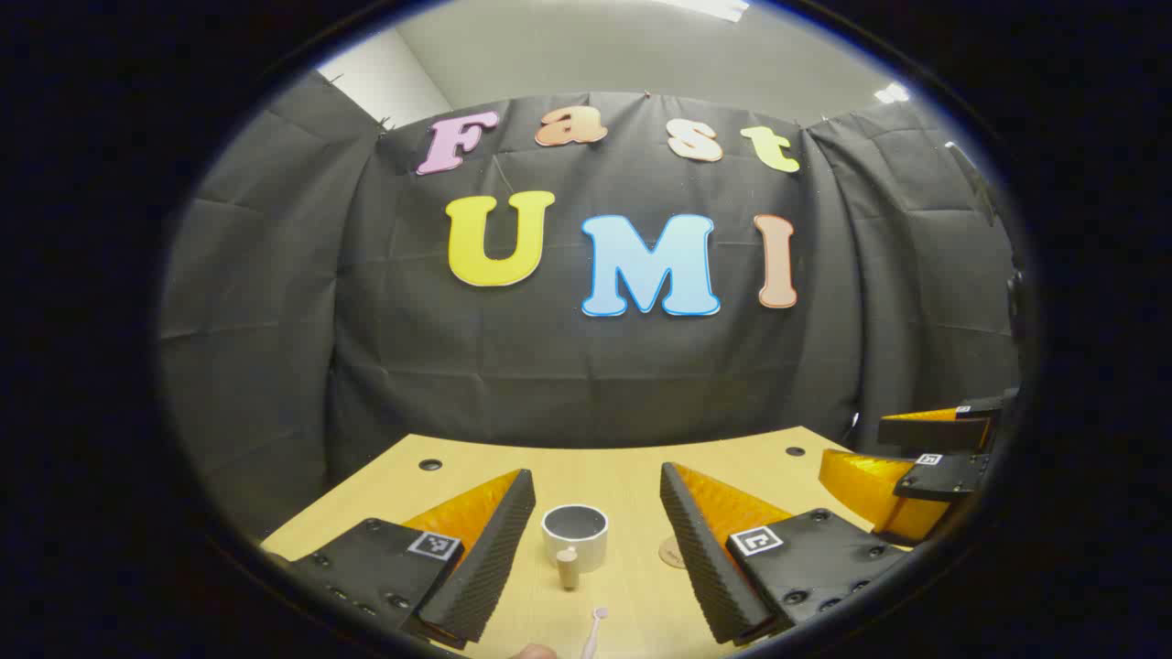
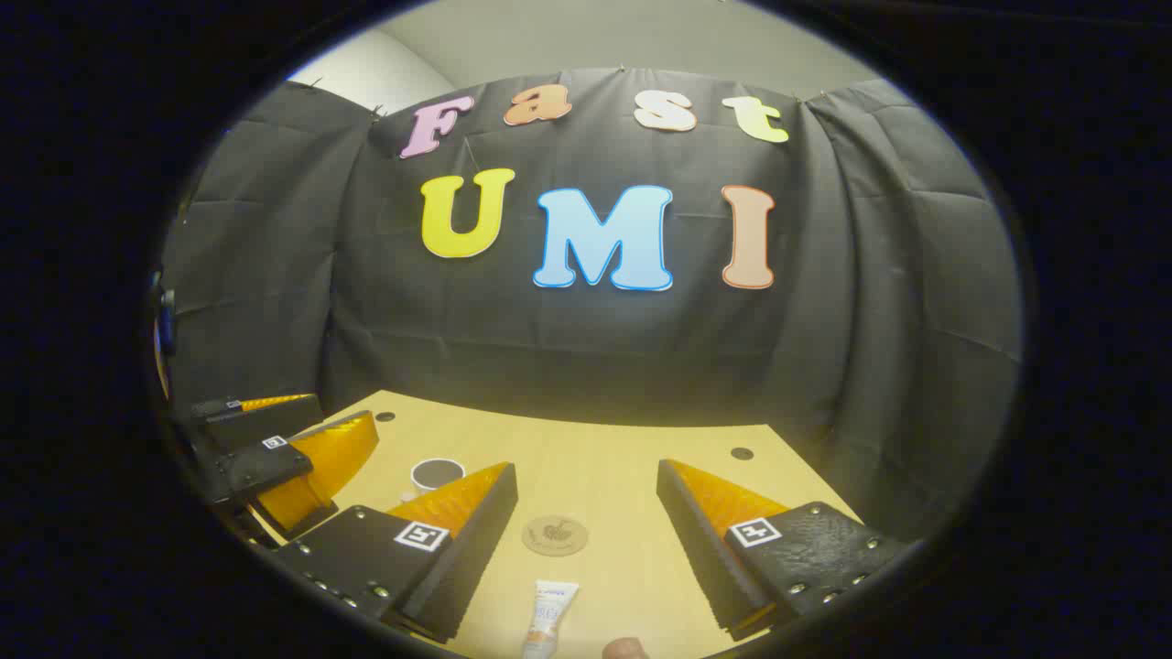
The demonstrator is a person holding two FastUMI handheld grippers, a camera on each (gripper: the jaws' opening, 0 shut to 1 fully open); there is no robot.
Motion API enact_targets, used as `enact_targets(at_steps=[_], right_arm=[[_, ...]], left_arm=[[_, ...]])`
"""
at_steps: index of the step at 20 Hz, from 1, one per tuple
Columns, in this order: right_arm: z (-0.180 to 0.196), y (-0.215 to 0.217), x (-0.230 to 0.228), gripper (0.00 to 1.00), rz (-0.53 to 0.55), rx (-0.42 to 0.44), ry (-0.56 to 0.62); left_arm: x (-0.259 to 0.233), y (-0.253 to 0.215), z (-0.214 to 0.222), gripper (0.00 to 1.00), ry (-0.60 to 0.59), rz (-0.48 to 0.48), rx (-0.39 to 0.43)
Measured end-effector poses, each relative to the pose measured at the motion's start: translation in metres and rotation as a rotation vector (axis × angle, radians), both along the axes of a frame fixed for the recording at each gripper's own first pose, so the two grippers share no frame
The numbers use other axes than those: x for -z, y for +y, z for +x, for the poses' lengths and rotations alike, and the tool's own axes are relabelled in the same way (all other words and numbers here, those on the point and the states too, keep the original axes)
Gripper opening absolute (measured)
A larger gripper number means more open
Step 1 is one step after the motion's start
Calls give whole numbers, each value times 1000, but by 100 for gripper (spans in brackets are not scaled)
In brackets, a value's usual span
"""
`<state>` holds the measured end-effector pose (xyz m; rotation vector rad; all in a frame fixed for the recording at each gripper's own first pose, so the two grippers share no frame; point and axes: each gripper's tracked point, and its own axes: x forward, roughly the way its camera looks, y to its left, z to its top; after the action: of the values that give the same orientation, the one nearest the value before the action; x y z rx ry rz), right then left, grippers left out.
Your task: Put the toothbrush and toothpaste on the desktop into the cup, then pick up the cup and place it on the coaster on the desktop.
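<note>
Toothbrush (image 1: pixel 597 630) nearest, loose | cup (image 1: pixel 575 534) mid-desk | both hand-held grippers (image 1: pixel 597 540) (image 2: pixel 586 540) agape, empty

The right gripper (image 2: pixel 586 513) hangs with jaws wide apart over the pale wooden desktop (image 2: pixel 623 458); a round brown cork coaster (image 2: pixel 555 535) lies between its fingers; a white toothpaste tube (image 2: pixel 548 622) lies nearer; a white cup (image 2: pixel 437 474) stands far left, beside the left gripper (image 2: pixel 293 448).

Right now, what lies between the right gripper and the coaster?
In the right gripper view, only bare desktop separates the open right gripper from the coaster; the toothpaste lies nearer.
</note>
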<state>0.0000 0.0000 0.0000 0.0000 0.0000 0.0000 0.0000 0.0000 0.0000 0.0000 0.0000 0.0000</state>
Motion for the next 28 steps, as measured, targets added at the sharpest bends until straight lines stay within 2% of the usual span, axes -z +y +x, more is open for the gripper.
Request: enact_targets(at_steps=[16, 22, 28], right_arm=[[5, 3, 15, 94, 2, -25, 67], [11, 14, 47, 96, 53, -58, 220], [14, 25, 114, 96, 83, -73, 489]], left_arm=[[9, -8, 9, 91, 33, 3, 6], [63, -15, 14, 91, 219, -10, 41], [131, -6, 20, 92, 459, -12, 33]])
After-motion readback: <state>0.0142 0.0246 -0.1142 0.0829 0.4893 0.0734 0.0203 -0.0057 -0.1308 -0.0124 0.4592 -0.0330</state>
